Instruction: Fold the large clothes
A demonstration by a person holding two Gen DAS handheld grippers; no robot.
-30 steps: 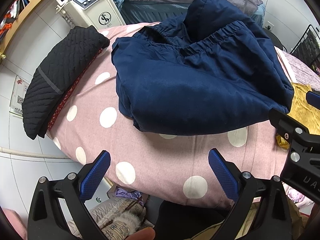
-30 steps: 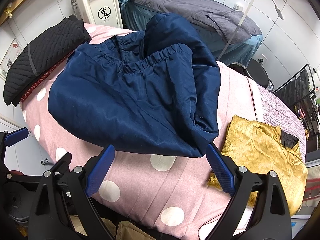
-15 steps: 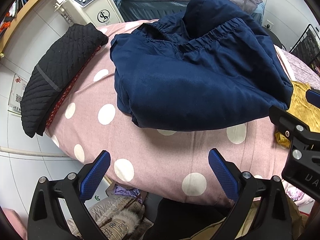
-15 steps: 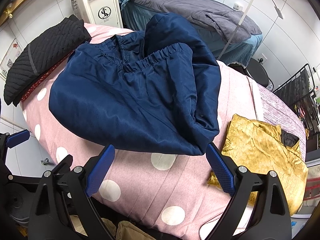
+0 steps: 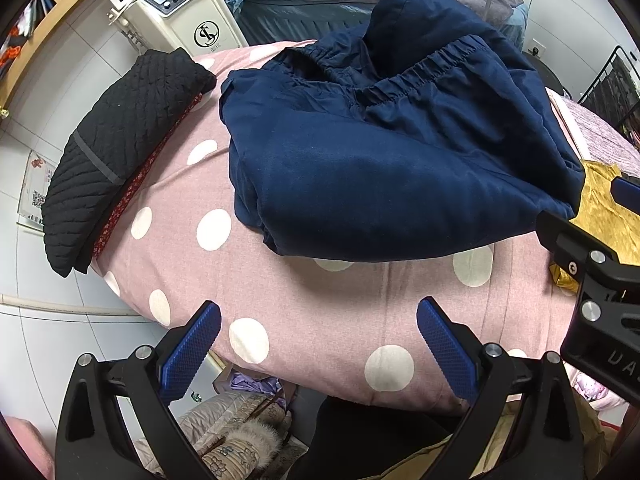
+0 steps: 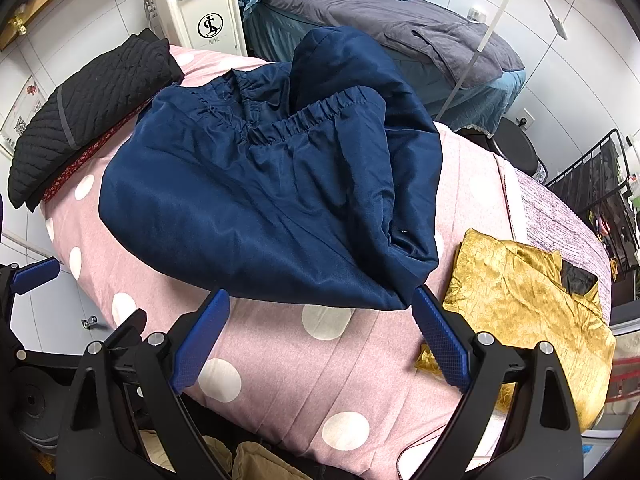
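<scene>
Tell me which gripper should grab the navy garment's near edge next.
Right, probably. The right gripper is open, with the navy garment hem almost at its fingertips. The left gripper, also open, sits farther back over bare bedspread.

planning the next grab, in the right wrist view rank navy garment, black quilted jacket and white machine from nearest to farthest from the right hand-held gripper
From the right hand-held gripper:
1. navy garment, straight ahead, its hem just past the fingertips.
2. black quilted jacket, far left on the bed.
3. white machine, beyond the bed, top left.

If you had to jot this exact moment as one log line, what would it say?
stage: before grasp | left gripper: open, holding nothing | right gripper: open, holding nothing | navy garment: bunched on polka-dot bed | gold cloth: beside it
</scene>
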